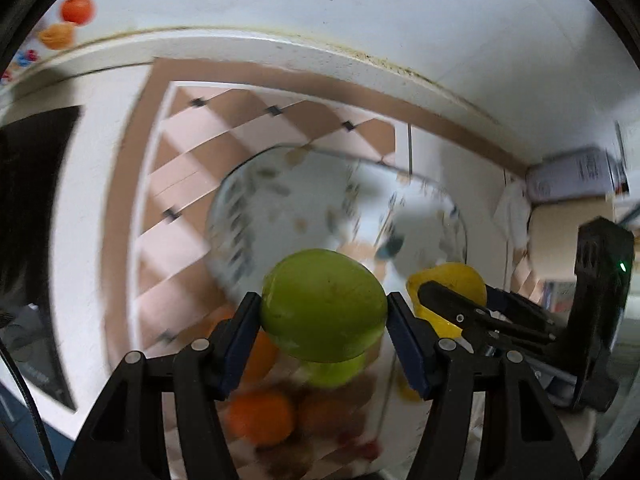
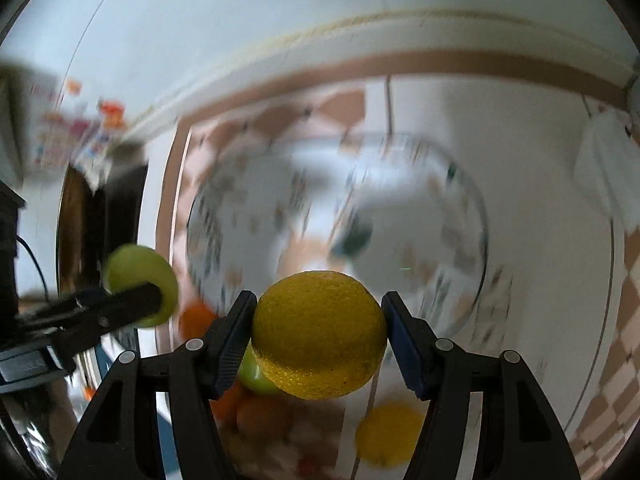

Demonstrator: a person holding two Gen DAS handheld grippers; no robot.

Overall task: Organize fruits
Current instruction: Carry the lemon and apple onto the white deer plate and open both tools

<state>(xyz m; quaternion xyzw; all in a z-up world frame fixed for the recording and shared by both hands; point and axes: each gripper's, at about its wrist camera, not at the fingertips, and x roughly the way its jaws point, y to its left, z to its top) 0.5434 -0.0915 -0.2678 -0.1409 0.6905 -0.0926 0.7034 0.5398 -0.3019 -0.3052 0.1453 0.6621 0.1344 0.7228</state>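
Left wrist view: the left gripper (image 1: 323, 312) holds a green apple (image 1: 323, 306) between its two blue-padded fingers (image 1: 240, 340), which stand about half open with both pads pressed against the fruit's sides. The apple is carried in the air above a clear glass bowl (image 1: 240, 216) that rests on a checked pink-and-white cloth (image 1: 192, 148) on the white bench (image 1: 92, 184). To the right, the right gripper (image 1: 448, 300) appears side-on, clamped on a yellow lemon (image 1: 460, 276).

Right wrist view: the right gripper (image 2: 319, 334) grips the lemon (image 2: 319, 334) at a similar half-open width, its pads (image 2: 234, 344) touching the rind on both sides. The lemon hangs above the near rim of the glass bowl (image 2: 476, 208). At the left, the left gripper (image 2: 132, 300) with its green apple (image 2: 140, 276) is seen in profile.

Below the fingers in both views lie further fruits, blurred: oranges (image 1: 260, 418), a second green apple (image 2: 256, 376) and a second lemon (image 2: 390, 432), the last apart from the pile on the white surface.

A box (image 1: 576, 176) at the far right of the left view bears printed text, too blurred to read. Coloured stickers or magnets (image 1: 76, 8) on the far surface show fruit shapes; no wording is legible.
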